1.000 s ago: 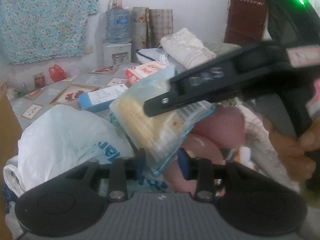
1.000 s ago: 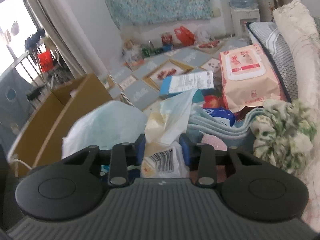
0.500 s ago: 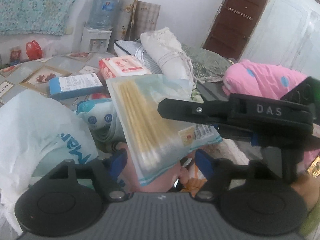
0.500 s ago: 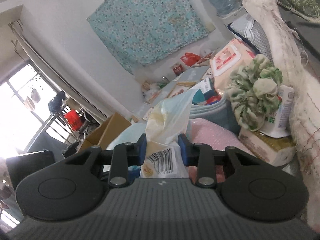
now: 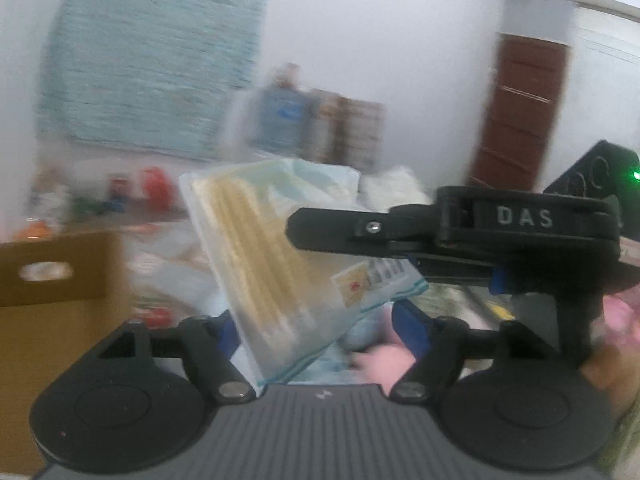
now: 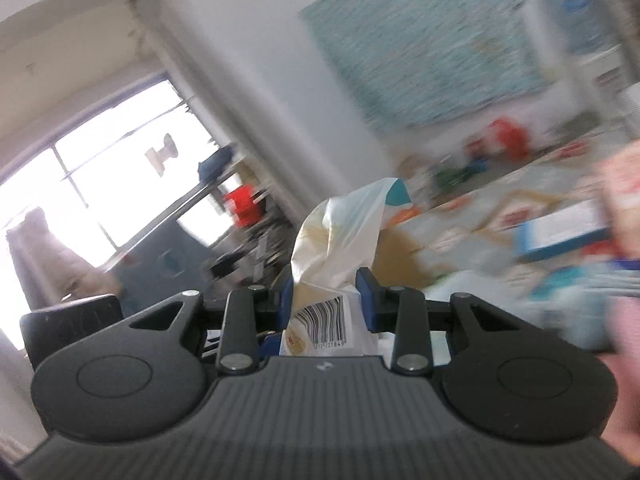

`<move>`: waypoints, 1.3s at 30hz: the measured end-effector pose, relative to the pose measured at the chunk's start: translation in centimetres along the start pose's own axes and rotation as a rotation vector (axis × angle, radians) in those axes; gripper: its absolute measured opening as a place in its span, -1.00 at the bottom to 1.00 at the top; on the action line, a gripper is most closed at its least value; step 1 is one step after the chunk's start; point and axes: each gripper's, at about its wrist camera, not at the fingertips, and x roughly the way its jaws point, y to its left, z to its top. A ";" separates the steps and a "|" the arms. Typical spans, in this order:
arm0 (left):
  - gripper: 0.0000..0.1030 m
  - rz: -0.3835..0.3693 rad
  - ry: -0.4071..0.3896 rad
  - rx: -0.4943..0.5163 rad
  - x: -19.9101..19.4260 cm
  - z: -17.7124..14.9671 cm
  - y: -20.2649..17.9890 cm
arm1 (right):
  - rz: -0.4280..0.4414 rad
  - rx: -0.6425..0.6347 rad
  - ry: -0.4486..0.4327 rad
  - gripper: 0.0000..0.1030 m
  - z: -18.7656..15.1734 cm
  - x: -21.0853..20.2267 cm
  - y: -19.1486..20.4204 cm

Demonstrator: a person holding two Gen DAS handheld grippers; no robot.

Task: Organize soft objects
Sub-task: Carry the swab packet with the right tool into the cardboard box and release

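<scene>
1. Left wrist view, blurred. The left gripper [image 5: 316,326] fills the bottom of the frame, its blue pads set wide and its jaws opening. A clear bag [image 5: 288,268] of pale yellow sticks, probably cotton swabs, hangs between the pads, but they do not press on it. The bag leans against the left pad and stands clear of the right one.

2. Same view. The right gripper [image 5: 304,226] reaches in from the right edge, seen side on. Its black fingers [image 5: 340,232] lie across the bag's upper right part, near the barcode label. This looks like a handover: the left lets go because the right has the bag.

3. Same view, background. A brown cardboard box [image 5: 52,276] sits at the left, and the bag is up in the air beside it. The box may be where the bag is going, though that is a guess. A pile of soft things shows below the bag, too blurred to name. A teal cloth [image 5: 148,64] hangs on the wall.

4. Right wrist view, tilted and blurred. The right gripper [image 6: 324,294] is nearly closed, its blue pads pinching the bag [image 6: 344,236] just above the barcode label. The plastic bunches up and rises between the pads. The narrow grip suits thin, slippery film.

5. Same view, background. A bright window [image 6: 104,184] is at the left. A cluttered surface stretches to the right, too smeared to read.
</scene>
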 end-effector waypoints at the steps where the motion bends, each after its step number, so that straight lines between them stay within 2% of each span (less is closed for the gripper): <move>1: 0.53 0.036 0.002 -0.015 -0.5 0.2 1.4 | 0.045 0.000 0.021 -0.38 0.2 2.0 0.7; 4: 0.53 0.131 0.021 -0.083 -1.5 0.9 6.5 | 0.103 0.033 0.125 -0.38 0.7 8.2 2.7; 8: 0.54 0.259 0.081 -0.151 -1.3 2.1 14.2 | 0.121 0.085 0.277 -0.38 1.4 17.8 5.0; 12: 0.57 0.402 0.178 -0.204 1.0 3.0 21.2 | 0.033 0.089 0.377 -0.39 1.3 26.6 7.2; 16: 0.57 0.488 0.245 -0.257 2.8 2.6 26.1 | -0.072 0.180 0.435 -0.39 0.2 33.9 7.1; 21: 0.57 0.544 0.244 -0.297 3.4 2.3 28.9 | -0.191 0.301 0.457 -0.38 -1.8 39.0 4.3; 24: 0.58 0.550 0.219 -0.310 1.7 2.0 30.1 | -0.245 0.371 0.451 -0.38 -2.9 41.4 2.3; 27: 0.58 0.530 0.217 -0.315 1.7 1.5 30.3 | -0.262 0.444 0.446 -0.35 -4.4 43.5 0.7; 30: 0.58 0.540 0.225 -0.292 1.5 0.3 30.0 | -0.237 0.472 0.463 -0.30 -6.4 45.7 -0.2; 33: 0.58 0.547 0.220 -0.266 1.5 -0.4 29.6 | -0.249 0.477 0.519 -0.03 -8.7 47.4 -0.7; 38: 0.62 0.540 0.210 -0.259 1.7 -0.6 29.6 | -0.213 0.532 0.544 0.76 -9.8 47.7 -1.3; 39: 0.62 0.537 0.207 -0.266 1.7 -0.6 29.6 | -0.217 0.541 0.546 0.78 -9.5 47.3 -1.1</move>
